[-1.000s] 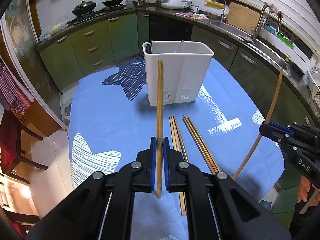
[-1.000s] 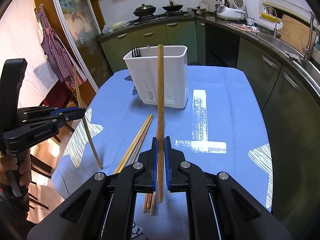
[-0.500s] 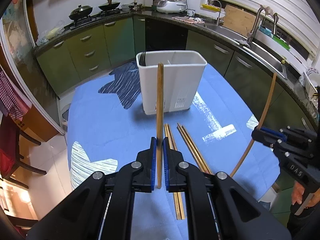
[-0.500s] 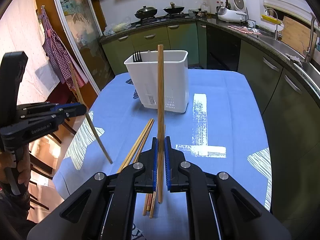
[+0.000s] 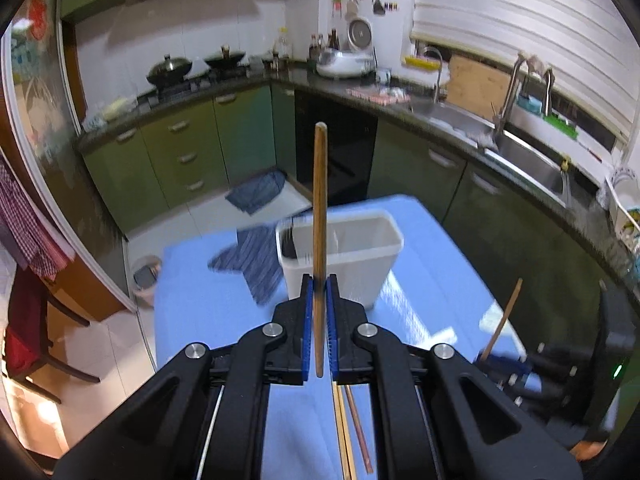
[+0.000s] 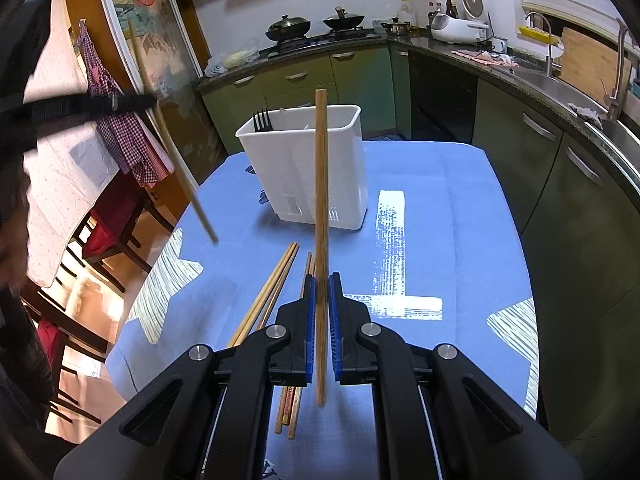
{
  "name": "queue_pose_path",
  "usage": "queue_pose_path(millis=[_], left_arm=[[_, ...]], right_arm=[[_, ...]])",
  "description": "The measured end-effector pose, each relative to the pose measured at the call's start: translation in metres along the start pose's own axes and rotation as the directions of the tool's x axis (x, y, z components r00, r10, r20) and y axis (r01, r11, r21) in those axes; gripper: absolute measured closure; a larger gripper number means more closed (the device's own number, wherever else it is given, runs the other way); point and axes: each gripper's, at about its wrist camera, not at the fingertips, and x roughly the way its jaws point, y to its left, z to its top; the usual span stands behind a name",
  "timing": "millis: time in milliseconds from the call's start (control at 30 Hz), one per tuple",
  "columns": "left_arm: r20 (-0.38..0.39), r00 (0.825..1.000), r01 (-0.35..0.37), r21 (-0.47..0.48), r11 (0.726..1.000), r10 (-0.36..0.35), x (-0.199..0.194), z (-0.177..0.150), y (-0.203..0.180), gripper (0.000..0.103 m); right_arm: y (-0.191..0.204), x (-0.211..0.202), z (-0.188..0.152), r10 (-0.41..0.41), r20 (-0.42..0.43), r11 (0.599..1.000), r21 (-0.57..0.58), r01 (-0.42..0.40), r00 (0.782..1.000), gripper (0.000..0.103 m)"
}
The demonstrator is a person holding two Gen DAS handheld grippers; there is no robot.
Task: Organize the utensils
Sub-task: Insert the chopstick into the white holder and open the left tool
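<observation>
Wooden and slim, a chopstick (image 5: 319, 216) stands pinched upright in the left hand-held gripper (image 5: 319, 296), high over the white caddy (image 5: 360, 256) on the blue table (image 5: 208, 316). I'd line its lower tip over an open slot before lowering. The right hand-held gripper (image 5: 502, 362) sits near.

From the right view, that gripper clamps a second chopstick (image 6: 321, 208); loose chopsticks (image 6: 268, 300) lie below, and a fork (image 6: 262, 120) already occupies one corner.

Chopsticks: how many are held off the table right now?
2. One chopstick stands clamped in the left gripper, the other chopstick in the right gripper. Loose chopsticks lie on the blue cloth, partly hidden.
</observation>
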Motion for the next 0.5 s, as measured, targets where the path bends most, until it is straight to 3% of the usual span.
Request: queue_pose_path(millis=[300,500], left_arm=[[0.145,0.988,-0.047,-0.007,0.999,0.048,-0.004,0.064,-0.007,0.097],[0.156,0.986,-0.049,-0.029,0.998,0.053,0.031,0.083,-0.004,0.096]], right_arm=[[-0.007,0.003,-0.002,0.004,-0.005,1.000,0.018,-0.004,1.000,0.096],[-0.011,0.003,-0.005,0.008,-0.010,1.000,0.025,-0.008,1.000,0.096]])
